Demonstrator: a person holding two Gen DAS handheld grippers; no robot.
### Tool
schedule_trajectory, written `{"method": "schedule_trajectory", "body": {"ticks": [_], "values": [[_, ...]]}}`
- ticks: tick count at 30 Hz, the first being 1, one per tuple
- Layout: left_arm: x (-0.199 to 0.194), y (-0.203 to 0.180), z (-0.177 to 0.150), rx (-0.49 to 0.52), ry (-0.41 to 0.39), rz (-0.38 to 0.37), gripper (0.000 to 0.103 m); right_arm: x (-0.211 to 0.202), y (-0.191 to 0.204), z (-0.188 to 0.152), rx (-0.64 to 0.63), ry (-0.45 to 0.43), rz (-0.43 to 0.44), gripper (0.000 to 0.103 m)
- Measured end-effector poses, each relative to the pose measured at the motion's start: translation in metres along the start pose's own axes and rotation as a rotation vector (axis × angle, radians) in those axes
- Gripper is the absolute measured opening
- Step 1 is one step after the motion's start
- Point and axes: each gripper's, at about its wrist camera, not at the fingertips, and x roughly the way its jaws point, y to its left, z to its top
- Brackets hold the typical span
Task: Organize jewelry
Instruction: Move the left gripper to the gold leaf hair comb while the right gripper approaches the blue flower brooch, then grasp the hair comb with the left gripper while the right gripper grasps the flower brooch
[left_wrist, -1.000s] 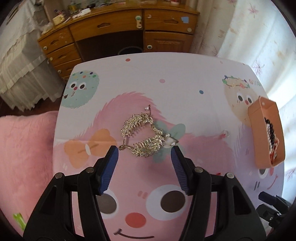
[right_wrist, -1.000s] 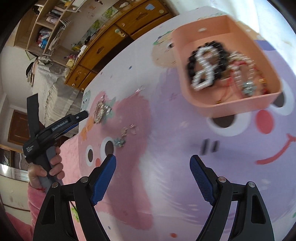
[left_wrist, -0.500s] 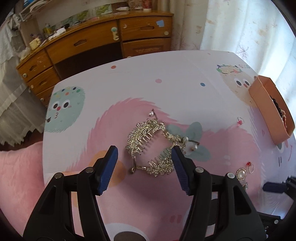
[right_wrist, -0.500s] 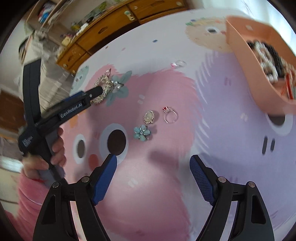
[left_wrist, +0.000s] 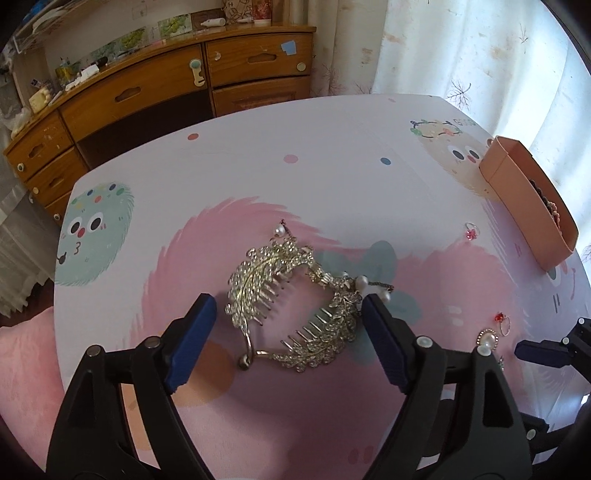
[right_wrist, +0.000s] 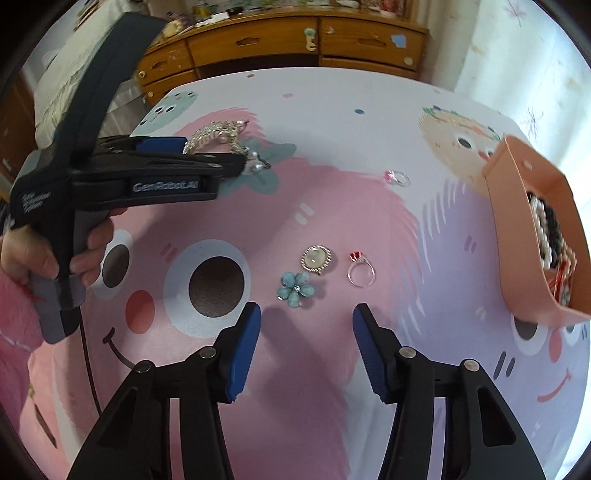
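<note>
Two gold rhinestone leaf hair combs (left_wrist: 258, 284), joined by a chain with pearls, lie on the cartoon-print table. My left gripper (left_wrist: 286, 301) hangs low over them; its jaws are opening and straddle both combs without pressing on them. My right gripper (right_wrist: 306, 308) points down at the table, and its jaws are closing with nothing between them. Just ahead of it lie a blue flower brooch (right_wrist: 295, 289), an oval pearl brooch (right_wrist: 316, 259) and a red-stone ring (right_wrist: 360, 271). A pink-stone ring (right_wrist: 397, 178) lies farther back.
An orange box (right_wrist: 517, 236) with bead bracelets in it stands at the table's right edge. A wooden desk with drawers (left_wrist: 166, 88) stands beyond the far edge, with curtains to its right. A hand in a pink sleeve (right_wrist: 22, 254) holds the left gripper.
The left gripper came down closer to the combs and its jaws widened around them. The right gripper swung from the orange box to the small pieces, and its jaws narrowed.
</note>
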Motion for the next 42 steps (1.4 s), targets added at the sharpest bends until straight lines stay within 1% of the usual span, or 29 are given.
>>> {"method": "schedule_trajectory", "body": {"ticks": [3,5,6,8,9,12,13,17,20,24,33,35,38,42], "values": [[0.002,0.001,-0.001,0.01,-0.025,-0.004,0.081,0.005,0.007,0.002,-0.023,-0.005,-0.017,0.045],[0.003,0.002,-0.001,0.015,-0.038,-0.009,0.081,0.007,0.01,0.004,-0.028,-0.003,-0.026,0.038],[0.003,0.003,-0.001,0.014,-0.04,-0.011,0.081,0.007,0.012,0.005,-0.027,-0.009,-0.031,0.036],[0.002,0.003,-0.001,0.016,-0.043,-0.022,0.077,0.008,0.015,0.01,-0.025,-0.013,-0.03,0.033],[0.0,0.003,-0.001,0.018,-0.048,-0.027,0.071,0.009,0.016,0.012,-0.027,-0.016,-0.031,0.032],[-0.002,0.002,-0.003,0.01,-0.054,-0.02,0.071,0.009,0.017,0.012,-0.056,-0.029,-0.027,0.028],[-0.003,0.002,-0.004,0.006,-0.056,-0.016,0.071,0.003,0.008,0.002,-0.063,-0.035,-0.024,0.028],[-0.007,-0.004,-0.01,0.006,-0.059,-0.02,0.071,0.004,0.008,0.001,-0.072,-0.053,-0.024,0.021],[-0.01,-0.005,-0.014,-0.015,-0.062,-0.028,0.071,0.003,0.009,-0.001,-0.073,-0.056,-0.021,0.02],[-0.018,-0.001,-0.023,-0.062,-0.066,-0.039,0.071,0.001,0.009,-0.002,-0.062,-0.057,0.004,0.02],[-0.06,-0.004,-0.037,-0.164,-0.091,-0.088,0.071,-0.014,0.009,-0.006,-0.065,-0.1,0.059,0.02],[-0.07,-0.01,-0.036,-0.161,-0.099,-0.084,0.071,-0.023,0.003,-0.007,-0.053,-0.119,0.072,0.02],[-0.084,-0.021,-0.033,-0.157,-0.125,-0.061,0.071,-0.042,-0.013,-0.009,-0.034,-0.159,0.119,0.02],[-0.103,-0.032,-0.028,-0.206,-0.153,-0.093,0.071,-0.066,-0.035,-0.012,-0.061,-0.201,0.126,0.02]]}}
